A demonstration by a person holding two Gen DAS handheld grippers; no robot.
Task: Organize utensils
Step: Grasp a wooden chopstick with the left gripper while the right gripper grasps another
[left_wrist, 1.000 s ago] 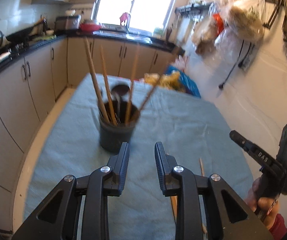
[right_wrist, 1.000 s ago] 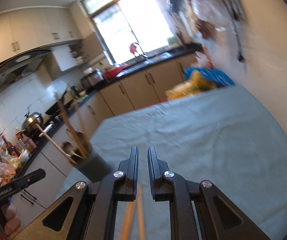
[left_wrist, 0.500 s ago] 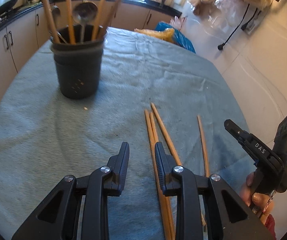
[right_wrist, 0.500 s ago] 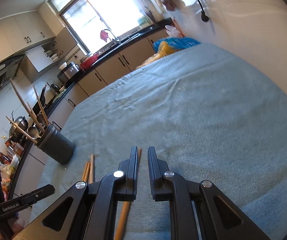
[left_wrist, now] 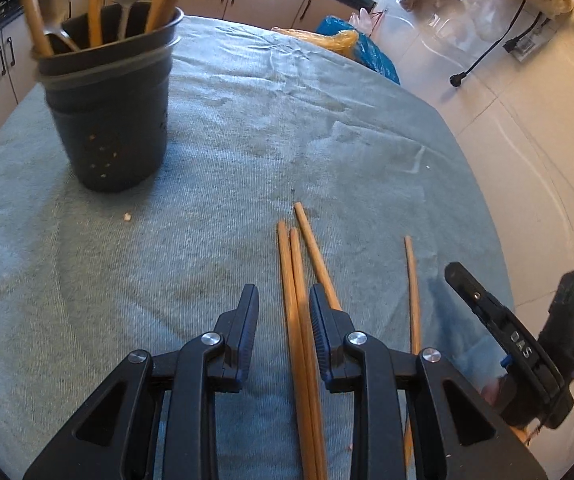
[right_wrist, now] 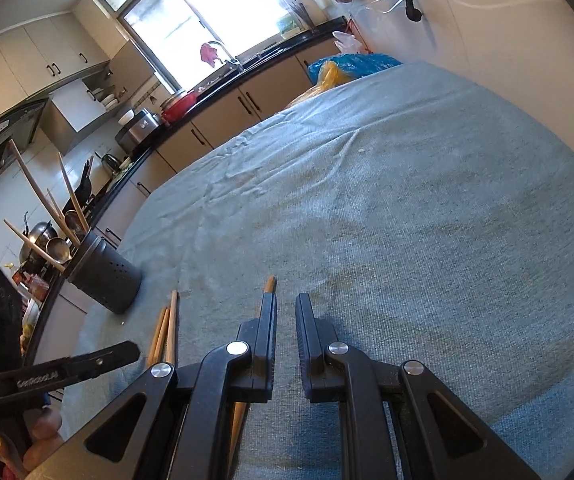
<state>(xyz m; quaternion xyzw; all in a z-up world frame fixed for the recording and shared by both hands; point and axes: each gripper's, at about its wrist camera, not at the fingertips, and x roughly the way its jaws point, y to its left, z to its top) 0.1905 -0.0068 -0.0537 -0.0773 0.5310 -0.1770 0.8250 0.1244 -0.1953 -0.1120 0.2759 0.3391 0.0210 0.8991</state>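
Left wrist view: the left hand-held gripper (left_wrist: 283, 322) hangs over the tabletop (left_wrist: 227, 152) with a narrow gap between its jaws, gripping nothing. Two chopsticks (left_wrist: 297, 300) lie lengthwise in that gap; a third (left_wrist: 315, 248) runs under the right jaw, and a single chopstick (left_wrist: 411, 292) lies apart to the right. A dark utensil holder (left_wrist: 111, 120) with chopsticks and spoons stands far left.

Right wrist view: the right hand-held gripper (right_wrist: 286, 320) is nearly closed and empty, one chopstick (right_wrist: 269, 283) just under its left finger. The other gripper's label reads "GenRobot.AI". A grey-blue cloth covers the tabletop (right_wrist: 407, 200); kitchen cabinets (right_wrist: 223, 120) and a bright window (right_wrist: 215, 12) stand behind.
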